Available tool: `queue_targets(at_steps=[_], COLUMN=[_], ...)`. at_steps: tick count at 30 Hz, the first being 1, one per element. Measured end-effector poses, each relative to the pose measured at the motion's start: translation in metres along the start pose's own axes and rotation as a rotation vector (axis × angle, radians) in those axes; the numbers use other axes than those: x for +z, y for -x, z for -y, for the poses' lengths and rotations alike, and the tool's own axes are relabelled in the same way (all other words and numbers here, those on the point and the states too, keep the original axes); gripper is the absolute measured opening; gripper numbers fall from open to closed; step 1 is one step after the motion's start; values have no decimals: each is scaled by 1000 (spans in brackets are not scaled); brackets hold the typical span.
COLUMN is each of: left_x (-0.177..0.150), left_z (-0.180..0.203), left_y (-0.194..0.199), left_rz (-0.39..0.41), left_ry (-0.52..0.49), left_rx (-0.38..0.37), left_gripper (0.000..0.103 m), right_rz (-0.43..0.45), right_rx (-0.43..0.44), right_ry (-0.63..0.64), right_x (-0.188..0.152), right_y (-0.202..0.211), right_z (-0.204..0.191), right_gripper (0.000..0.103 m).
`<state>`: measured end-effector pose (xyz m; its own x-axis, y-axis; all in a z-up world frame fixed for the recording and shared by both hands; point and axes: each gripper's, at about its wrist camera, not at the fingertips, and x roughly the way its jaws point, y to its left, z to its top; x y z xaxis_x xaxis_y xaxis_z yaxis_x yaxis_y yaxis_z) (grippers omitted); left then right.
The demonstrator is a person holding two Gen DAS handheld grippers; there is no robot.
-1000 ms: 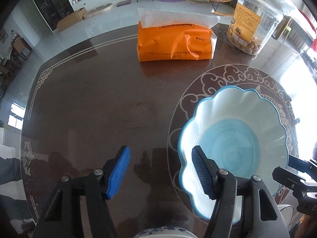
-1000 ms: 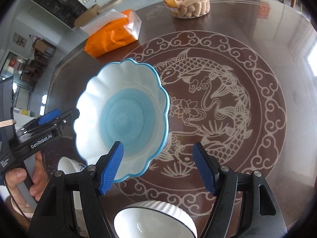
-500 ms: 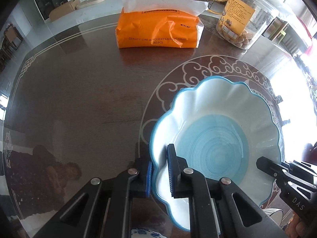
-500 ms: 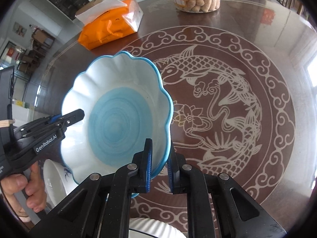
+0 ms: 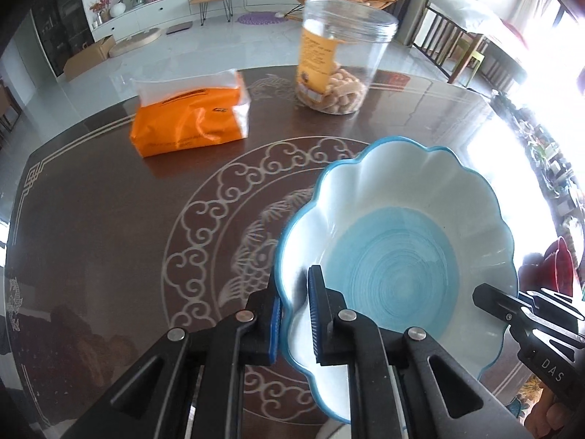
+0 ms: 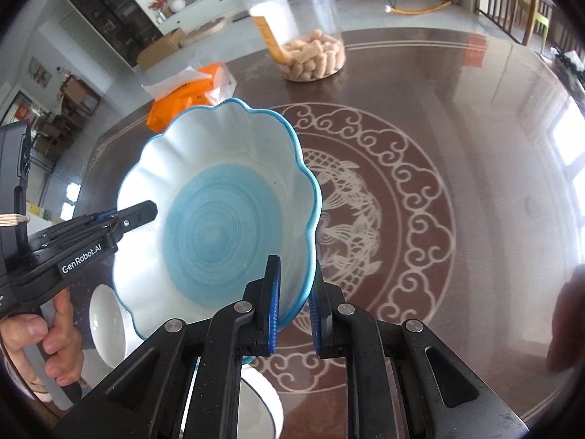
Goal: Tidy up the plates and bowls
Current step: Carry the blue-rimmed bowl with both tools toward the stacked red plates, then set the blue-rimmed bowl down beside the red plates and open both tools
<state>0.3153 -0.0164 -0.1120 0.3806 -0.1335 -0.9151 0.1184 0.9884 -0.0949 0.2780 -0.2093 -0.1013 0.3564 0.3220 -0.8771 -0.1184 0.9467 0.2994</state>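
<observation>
The left gripper (image 5: 294, 316) and the right gripper (image 6: 294, 316), both spread wide a second ago, are now clamped on opposite sides of the rim of the scalloped blue bowl (image 5: 395, 252). The bowl, flat on the table (image 5: 109, 226) then, now hangs tilted above the fish medallion (image 6: 384, 219), so it appears lifted for stacking. Near the bottom edge, two white bowls (image 6: 109, 325) sit below it, likely the stack. Far off stand an orange tissue pack (image 5: 190, 124) and a clear snack jar (image 5: 343, 58), well apart from the bowl. Nothing blocks the way down.
</observation>
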Motion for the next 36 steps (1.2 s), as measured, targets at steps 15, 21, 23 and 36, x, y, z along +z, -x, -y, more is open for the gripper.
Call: queue_targets(at_steps=[15, 21, 23, 36], left_x=[-70, -97, -101, -116], left_z=[160, 191, 197, 218], left_y=[-28, -47, -56, -49], left_rz=[-58, -87, -92, 31], left_ry=[-119, -148, -152, -194], left_rx=[-113, -101, -96, 12], left_gripper=[12, 12, 12, 14], right_rz=[32, 13, 14, 125], right_rx=[-116, -114, -117, -38], right_ry=[-148, -206, -218, -325], right_x=[-100, -135, -142, -164], right_y=[76, 75, 71, 70], right_z=[130, 167, 175, 204], right_gripper=[15, 15, 15, 58])
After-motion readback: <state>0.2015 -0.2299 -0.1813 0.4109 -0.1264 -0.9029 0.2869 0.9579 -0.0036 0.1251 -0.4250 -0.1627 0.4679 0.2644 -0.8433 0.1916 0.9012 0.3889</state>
